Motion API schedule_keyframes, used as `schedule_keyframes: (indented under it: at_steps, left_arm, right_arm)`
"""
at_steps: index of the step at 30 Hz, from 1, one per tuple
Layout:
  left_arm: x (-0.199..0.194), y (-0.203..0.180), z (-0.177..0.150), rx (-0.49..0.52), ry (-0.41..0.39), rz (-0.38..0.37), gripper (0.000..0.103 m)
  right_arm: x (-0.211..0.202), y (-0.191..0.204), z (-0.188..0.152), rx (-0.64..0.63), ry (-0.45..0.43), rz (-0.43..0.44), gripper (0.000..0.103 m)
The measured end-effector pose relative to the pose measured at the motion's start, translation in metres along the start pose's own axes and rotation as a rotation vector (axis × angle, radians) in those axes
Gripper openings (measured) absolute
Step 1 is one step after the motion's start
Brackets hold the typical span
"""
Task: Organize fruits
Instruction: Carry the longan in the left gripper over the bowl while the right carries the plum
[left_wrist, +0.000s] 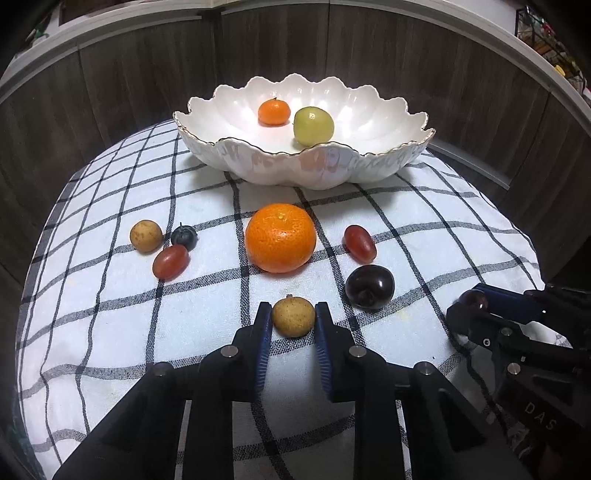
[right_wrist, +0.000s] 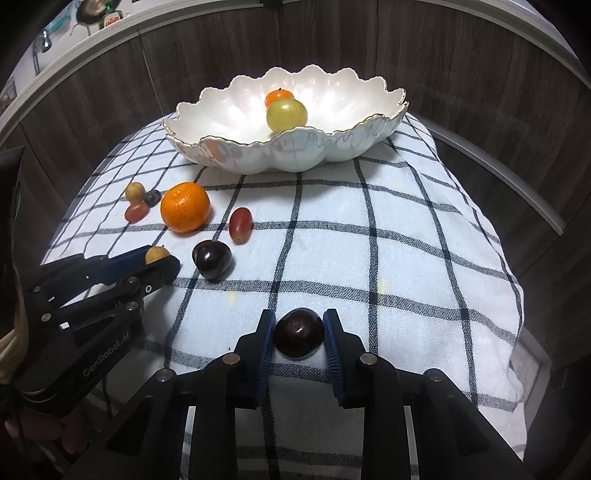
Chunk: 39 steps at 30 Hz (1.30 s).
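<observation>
Tan fruit (left_wrist: 293, 317) on the checked cloth (left_wrist: 110, 295) sits pinched in the left gripper (left_wrist: 293, 319), a dark plum (right_wrist: 298, 333) in the right gripper (right_wrist: 298, 334), the white bowl (left_wrist: 369, 173) straight ahead beyond both.

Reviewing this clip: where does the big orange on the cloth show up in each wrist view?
Left wrist view: the big orange sits centre frame, just in front of the white scalloped bowl.
Right wrist view: the big orange lies left of centre, below the bowl's left end.
Shared landmark: the white scalloped bowl.
</observation>
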<state>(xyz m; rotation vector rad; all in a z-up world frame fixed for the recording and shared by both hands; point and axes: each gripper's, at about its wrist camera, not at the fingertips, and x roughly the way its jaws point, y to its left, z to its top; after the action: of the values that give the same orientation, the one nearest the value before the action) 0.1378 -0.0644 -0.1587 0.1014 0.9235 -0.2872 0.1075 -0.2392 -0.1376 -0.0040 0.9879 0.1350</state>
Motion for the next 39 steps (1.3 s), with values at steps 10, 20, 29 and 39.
schedule_keyframes:
  at_steps: [10,20,29,39]
  left_arm:
    - [-0.005,0.001,0.002,-0.005,-0.007,0.000,0.024]
    - [-0.015,0.005,0.009,-0.015,-0.016,0.008,0.024]
    - [-0.022,0.007,0.019,-0.015,-0.029,0.021,0.024]
    - [-0.028,0.010,0.048,-0.016,-0.057,0.028,0.024]
  right_arm:
    - [-0.003,-0.003,0.002,0.012,-0.014,0.002,0.028]
    - [-0.004,-0.010,0.011,0.036,-0.029,-0.003,0.028]
    - [-0.011,-0.012,0.024,0.038,-0.053,-0.015,0.028]
    - [-0.022,-0.018,0.051,0.034,-0.112,-0.026,0.028]
